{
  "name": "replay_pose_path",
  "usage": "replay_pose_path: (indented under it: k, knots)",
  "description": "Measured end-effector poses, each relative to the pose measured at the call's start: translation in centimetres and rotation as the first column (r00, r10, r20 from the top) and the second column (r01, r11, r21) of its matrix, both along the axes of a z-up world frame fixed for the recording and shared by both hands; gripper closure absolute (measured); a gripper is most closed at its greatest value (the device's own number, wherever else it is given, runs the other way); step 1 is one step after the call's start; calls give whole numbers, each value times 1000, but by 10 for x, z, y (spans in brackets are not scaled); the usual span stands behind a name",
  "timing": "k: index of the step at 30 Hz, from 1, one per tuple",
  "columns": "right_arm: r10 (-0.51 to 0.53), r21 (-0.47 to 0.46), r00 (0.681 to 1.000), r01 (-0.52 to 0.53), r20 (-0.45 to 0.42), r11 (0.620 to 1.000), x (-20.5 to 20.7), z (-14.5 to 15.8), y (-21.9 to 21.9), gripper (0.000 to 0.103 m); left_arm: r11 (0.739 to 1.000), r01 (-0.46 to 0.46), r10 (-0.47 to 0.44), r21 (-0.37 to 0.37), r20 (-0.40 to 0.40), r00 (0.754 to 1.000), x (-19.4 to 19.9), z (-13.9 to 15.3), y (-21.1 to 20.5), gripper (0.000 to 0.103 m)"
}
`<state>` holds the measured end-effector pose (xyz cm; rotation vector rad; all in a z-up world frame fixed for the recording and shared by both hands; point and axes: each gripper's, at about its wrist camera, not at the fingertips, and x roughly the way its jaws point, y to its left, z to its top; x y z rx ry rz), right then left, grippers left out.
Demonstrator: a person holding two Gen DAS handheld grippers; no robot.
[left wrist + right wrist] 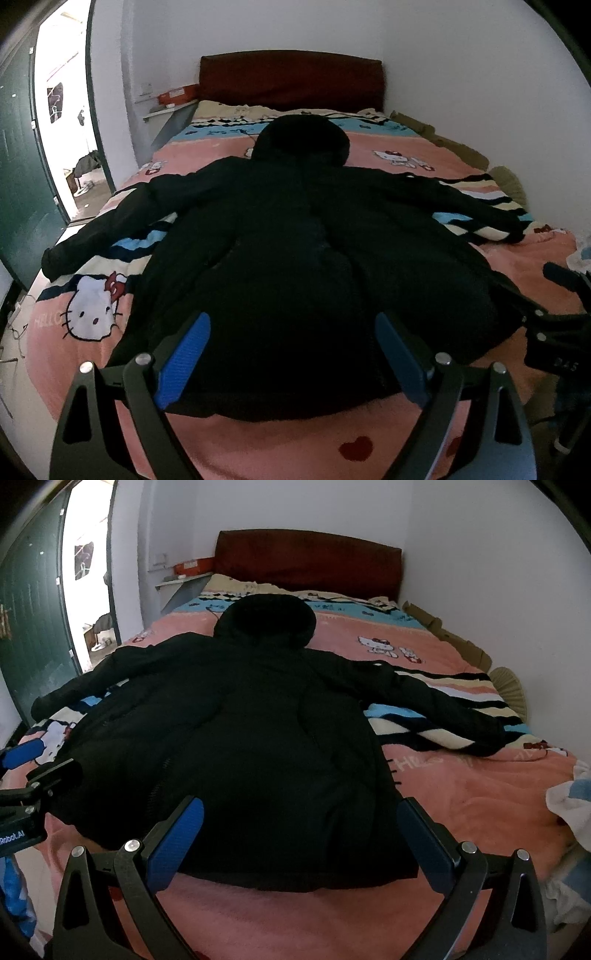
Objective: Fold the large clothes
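A large black hooded coat lies spread flat on the bed, hood toward the headboard, both sleeves stretched out sideways. It also fills the right wrist view. My left gripper is open above the coat's hem, its blue pads wide apart and holding nothing. My right gripper is open too, over the hem's right part, blue pads apart. The right gripper's body shows at the right edge of the left wrist view; the left gripper's shows at the left edge of the right wrist view.
The bed has a pink Hello Kitty blanket and a dark red headboard against white walls. A green door stands open at the left. A white and blue cloth lies at the bed's right edge.
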<state>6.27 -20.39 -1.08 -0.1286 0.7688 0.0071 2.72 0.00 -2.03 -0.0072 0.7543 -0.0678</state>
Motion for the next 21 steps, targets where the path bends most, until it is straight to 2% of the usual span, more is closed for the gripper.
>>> replay_pose_path:
  k: [6, 21]
  knots:
    - [-5, -5, 1000, 5, -8, 1000, 5, -2, 0, 0, 1000, -22, 22, 8, -7, 1000, 10, -6, 3, 12]
    - [17, 20, 999, -16, -46, 1000, 29, -7, -4, 0, 1000, 10, -12, -22, -106, 994, 43, -22, 4, 12]
